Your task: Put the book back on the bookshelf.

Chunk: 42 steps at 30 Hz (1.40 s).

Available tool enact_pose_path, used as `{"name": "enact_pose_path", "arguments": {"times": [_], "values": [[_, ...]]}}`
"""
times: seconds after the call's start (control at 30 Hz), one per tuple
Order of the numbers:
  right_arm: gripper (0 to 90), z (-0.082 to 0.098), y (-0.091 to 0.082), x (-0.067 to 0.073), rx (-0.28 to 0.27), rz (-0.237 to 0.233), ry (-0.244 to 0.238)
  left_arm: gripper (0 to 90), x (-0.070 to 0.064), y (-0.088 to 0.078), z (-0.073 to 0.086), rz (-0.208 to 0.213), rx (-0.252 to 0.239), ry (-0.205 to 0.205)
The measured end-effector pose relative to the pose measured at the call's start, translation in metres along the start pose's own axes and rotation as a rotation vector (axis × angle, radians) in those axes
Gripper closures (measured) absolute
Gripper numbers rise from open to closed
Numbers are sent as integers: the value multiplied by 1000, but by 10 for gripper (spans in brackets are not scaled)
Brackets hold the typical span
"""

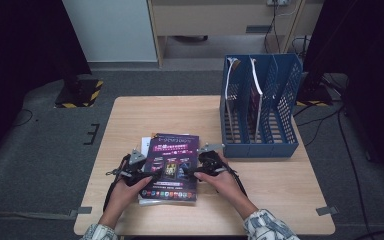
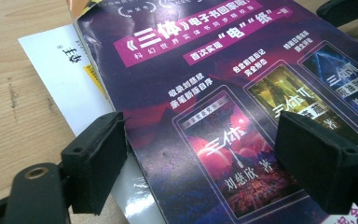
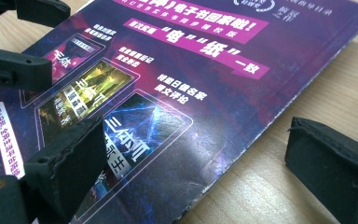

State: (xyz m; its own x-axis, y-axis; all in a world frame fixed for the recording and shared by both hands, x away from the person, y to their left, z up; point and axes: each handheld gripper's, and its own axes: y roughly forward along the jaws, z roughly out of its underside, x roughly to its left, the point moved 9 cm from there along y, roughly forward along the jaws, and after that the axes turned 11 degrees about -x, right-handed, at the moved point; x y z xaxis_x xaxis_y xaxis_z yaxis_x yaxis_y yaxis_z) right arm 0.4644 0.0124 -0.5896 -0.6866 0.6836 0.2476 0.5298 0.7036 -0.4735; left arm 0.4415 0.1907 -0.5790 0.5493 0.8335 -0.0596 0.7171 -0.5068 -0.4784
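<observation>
Both grippers flanking the magazine, jaws wide, nothing gripped.
We're seeing the table, file rack at 2 o'clock, purple magazine lying at 6; left gripper and right gripper hovering over its edges.

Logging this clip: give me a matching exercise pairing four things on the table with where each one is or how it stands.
Things:
1. magazine
2. file rack
3. left tongs
4. white booklet

Places or states:
A. stands upright at the table's far right
B. lies flat under the purple cover, sticking out at its left edge
C. lies flat on top of the stack, between both hands
D. open, astride the cover's left edge

Pairs: 1-C, 2-A, 3-D, 4-B
</observation>
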Motion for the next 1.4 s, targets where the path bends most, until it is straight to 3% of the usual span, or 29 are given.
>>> {"name": "enact_pose_path", "arguments": {"times": [0.23, 0.8, 0.9, 1.0, 1.4], "values": [[56, 1, 5, 0, -9, -26, 40, 166, 0, 0, 0, 0, 1, 0], [38, -5, 14, -4, -27, -29, 44, 179, 0, -2, 0, 2, 11, 0], [80, -5, 13, -6, -31, -31, 53, 178, 0, -2, 0, -1, 18, -1], [121, -7, 10, -8, -33, -41, 94, 177, 0, -1, 0, -3, 23, -2], [77, -8, 13, -10, -7, -36, 49, 170, 0, -1, 0, -6, 20, 2]]}}
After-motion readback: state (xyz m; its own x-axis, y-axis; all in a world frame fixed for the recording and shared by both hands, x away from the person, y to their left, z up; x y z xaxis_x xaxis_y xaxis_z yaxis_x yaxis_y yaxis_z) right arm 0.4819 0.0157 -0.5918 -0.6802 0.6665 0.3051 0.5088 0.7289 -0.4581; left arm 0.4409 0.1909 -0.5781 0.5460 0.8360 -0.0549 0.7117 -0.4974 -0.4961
